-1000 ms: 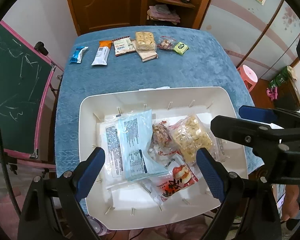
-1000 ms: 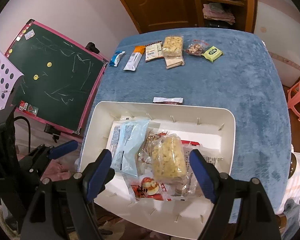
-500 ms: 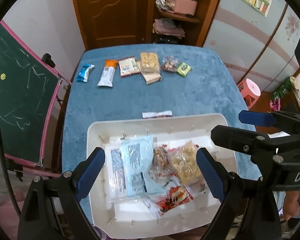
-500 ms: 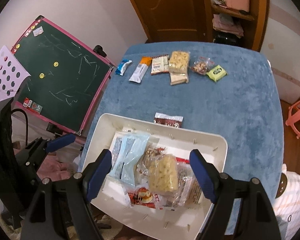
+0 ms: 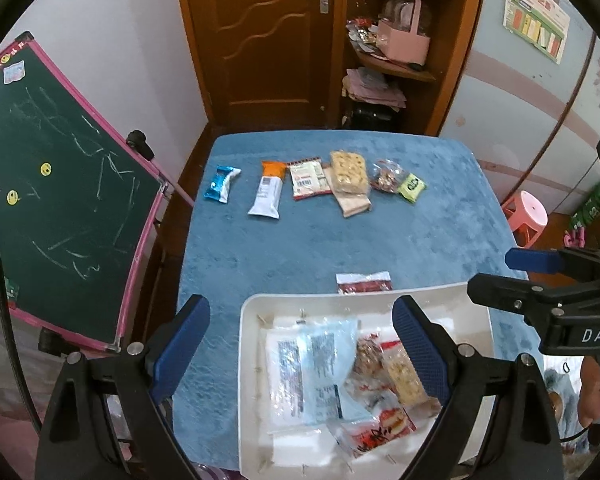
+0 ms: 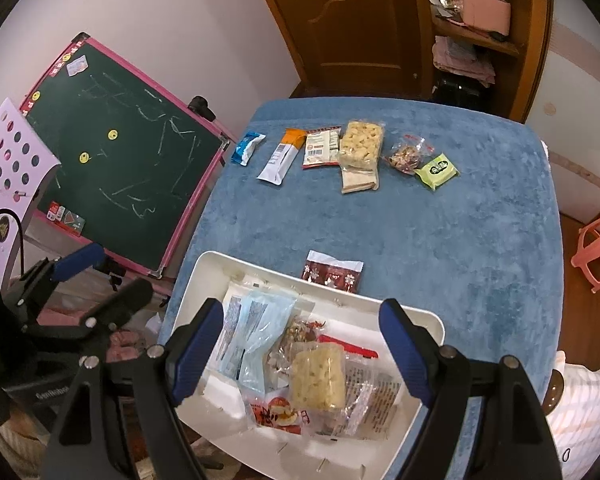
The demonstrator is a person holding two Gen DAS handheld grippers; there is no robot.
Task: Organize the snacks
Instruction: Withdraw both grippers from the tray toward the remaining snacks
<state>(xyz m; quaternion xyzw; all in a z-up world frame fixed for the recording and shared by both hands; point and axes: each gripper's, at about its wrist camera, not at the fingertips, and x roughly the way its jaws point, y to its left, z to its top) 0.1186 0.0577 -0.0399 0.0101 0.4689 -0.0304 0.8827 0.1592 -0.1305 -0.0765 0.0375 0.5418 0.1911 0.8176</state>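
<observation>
Left wrist view looks down on a worktop (image 5: 400, 232) covered with a fuzzy blue cloth, pushed up near a brown wooden door (image 5: 260, 32) and a corner shelf (image 5: 396, 68) with a pink bag on it. On one side a green chalkboard (image 5: 60, 208) with a pink frame leans right beside the worktop edge, and a pink stool (image 5: 528, 212) sits on the floor on the other side.

Snacks: a row of them (image 5: 320, 184) lies along the far side of the cloth, blue wrapper at one end and a little green packet at the other. A white tray (image 5: 252, 360) sits at the near edge with several packets piled in it, including a light blue one (image 5: 324, 372). One dark red packet (image 6: 332, 272) lies on the cloth just beyond the tray's far rim.

Left tongs (image 5: 300, 348) are spread wide with nothing between them, hanging above the tray. Right tongs (image 6: 300, 352) are the same deal, jaws apart and empty, over the tray from the other side.
</observation>
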